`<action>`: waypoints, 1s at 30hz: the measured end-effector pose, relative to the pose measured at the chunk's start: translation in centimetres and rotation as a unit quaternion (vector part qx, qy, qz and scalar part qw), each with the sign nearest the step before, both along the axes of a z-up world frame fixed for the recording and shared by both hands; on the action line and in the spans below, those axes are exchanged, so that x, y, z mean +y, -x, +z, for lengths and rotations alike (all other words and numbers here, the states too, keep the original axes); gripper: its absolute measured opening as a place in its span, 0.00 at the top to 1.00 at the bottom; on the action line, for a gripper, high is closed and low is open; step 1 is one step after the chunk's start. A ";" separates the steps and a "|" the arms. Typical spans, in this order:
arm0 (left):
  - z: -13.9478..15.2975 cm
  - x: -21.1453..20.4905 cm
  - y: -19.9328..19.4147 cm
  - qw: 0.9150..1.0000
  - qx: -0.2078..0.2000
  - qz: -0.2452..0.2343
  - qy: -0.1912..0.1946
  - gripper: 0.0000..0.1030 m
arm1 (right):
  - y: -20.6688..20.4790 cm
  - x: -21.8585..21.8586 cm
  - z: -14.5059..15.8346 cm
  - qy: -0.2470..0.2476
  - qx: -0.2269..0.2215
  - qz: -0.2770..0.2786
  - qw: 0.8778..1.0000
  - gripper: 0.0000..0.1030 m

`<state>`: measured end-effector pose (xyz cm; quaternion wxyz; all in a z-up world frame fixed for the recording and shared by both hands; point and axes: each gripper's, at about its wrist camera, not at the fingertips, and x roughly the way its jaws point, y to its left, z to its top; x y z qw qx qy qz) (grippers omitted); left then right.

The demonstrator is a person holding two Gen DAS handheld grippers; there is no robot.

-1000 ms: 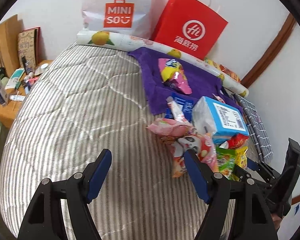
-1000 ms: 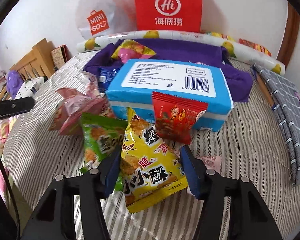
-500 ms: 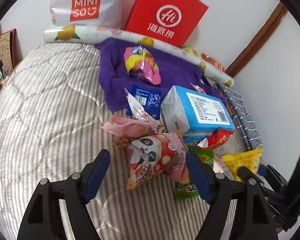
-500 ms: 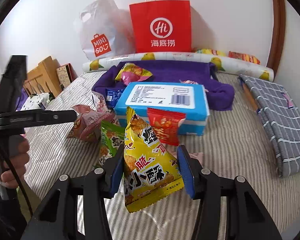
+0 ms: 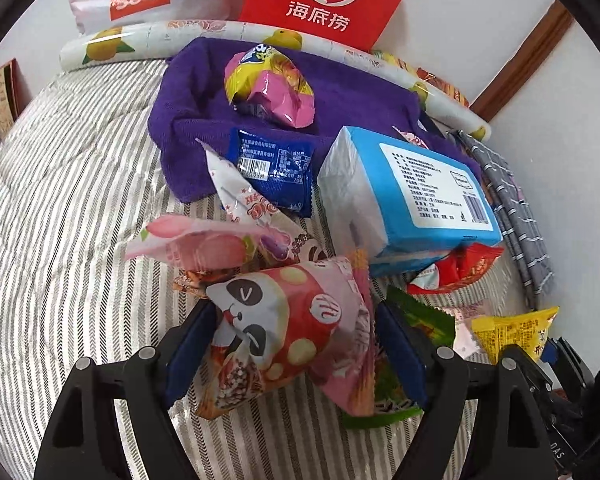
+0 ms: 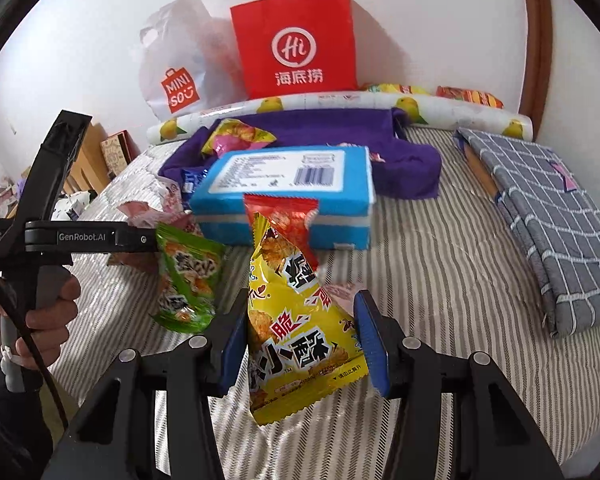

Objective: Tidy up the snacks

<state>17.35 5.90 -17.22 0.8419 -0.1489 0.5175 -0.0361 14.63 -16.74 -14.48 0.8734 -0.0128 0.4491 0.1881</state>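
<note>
Left gripper [image 5: 294, 356] is opening wide around the panda packet [image 5: 288, 328], its length running straight away between the fingers; right gripper [image 6: 300, 338] squeezes the yellow packet [image 6: 300, 332].

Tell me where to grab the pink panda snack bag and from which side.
Grip the pink panda snack bag across its puffed middle, coming down from above and the near side. It lies on top of the pile, tilted, its sides free. The left gripper already straddles it, jaws opening and not yet pressing. Avoid the crimped end seams and the green packet beneath.
</note>
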 end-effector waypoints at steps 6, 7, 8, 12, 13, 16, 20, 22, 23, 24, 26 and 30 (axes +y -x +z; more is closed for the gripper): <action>0.9 -0.3 0.6 1.000 -0.016 -0.004 -0.006 0.34 | -0.1 -0.7 -0.7 -0.007 0.008 0.000 1.000 0.51; 1.0 -0.3 0.7 1.000 -0.017 -0.004 -0.006 0.34 | -0.1 -0.8 -0.8 -0.007 0.009 0.000 1.000 0.51; 1.2 -0.3 1.0 1.000 -0.022 -0.007 -0.003 0.35 | 0.0 -0.8 -0.8 -0.008 0.009 -0.001 1.000 0.51; 1.9 -0.3 1.7 0.999 -0.036 -0.019 0.010 0.37 | 0.6 -0.8 -0.7 -0.008 0.008 -0.001 1.000 0.51; 2.2 -0.3 2.0 0.999 -0.040 -0.019 0.010 0.37 | 0.7 -0.8 -0.7 -0.007 0.008 -0.001 1.000 0.51; 2.7 -0.1 2.7 0.999 -0.048 -0.016 0.011 0.37 | 1.1 -0.9 -0.7 -0.006 0.011 -0.003 1.000 0.51; 3.4 0.2 3.5 0.998 -0.055 -0.013 0.018 0.37 | 1.8 -1.4 -0.6 -0.002 0.012 -0.010 1.000 0.51; 3.9 0.2 3.9 0.998 -0.059 -0.011 0.018 0.37 | 2.1 -1.7 -0.5 0.000 0.012 -0.014 1.000 0.51; 4.1 0.3 4.1 0.998 -0.061 -0.010 0.019 0.37 | 2.2 -1.8 -0.4 0.001 0.012 -0.016 1.000 0.51; 4.4 0.4 4.3 0.998 -0.066 -0.008 0.021 0.37 | 2.3 -1.9 -0.3 0.002 0.012 -0.019 1.000 0.51; 4.9 0.4 4.6 0.997 -0.072 -0.008 0.027 0.37 | 2.5 -2.1 0.0 0.002 0.012 -0.023 1.000 0.51; 6.0 0.2 5.1 0.996 -0.082 -0.011 0.033 0.37 | 2.9 -2.3 1.2 0.007 0.004 -0.029 1.000 0.51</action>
